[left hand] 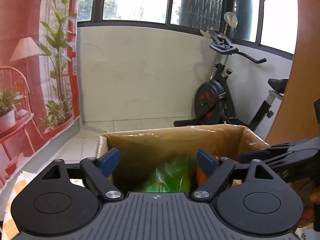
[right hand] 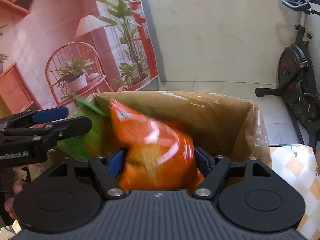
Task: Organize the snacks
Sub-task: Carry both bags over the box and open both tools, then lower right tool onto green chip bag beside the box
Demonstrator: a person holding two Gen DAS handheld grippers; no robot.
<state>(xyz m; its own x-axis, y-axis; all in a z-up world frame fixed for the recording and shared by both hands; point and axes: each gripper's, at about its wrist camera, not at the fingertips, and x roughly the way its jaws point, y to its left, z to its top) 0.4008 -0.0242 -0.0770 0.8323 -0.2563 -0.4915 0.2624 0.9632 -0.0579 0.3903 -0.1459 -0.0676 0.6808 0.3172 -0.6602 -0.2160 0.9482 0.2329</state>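
Observation:
An open cardboard box lined with clear plastic stands in front of both grippers. A green snack bag lies inside it, directly below my left gripper, which is open with its blue pads clear of the bag. In the right wrist view an orange snack bag sits blurred between the pads of my right gripper, whose jaws stand wide and do not pinch it. The bag hangs over the box beside the green bag. The left gripper reaches in from the left, the right gripper from the right.
The box rests on a table with a yellow-and-white checked cloth. A printed red backdrop hangs on the left. An exercise bike stands on the tiled floor by the white wall. A person's hand holds the left gripper.

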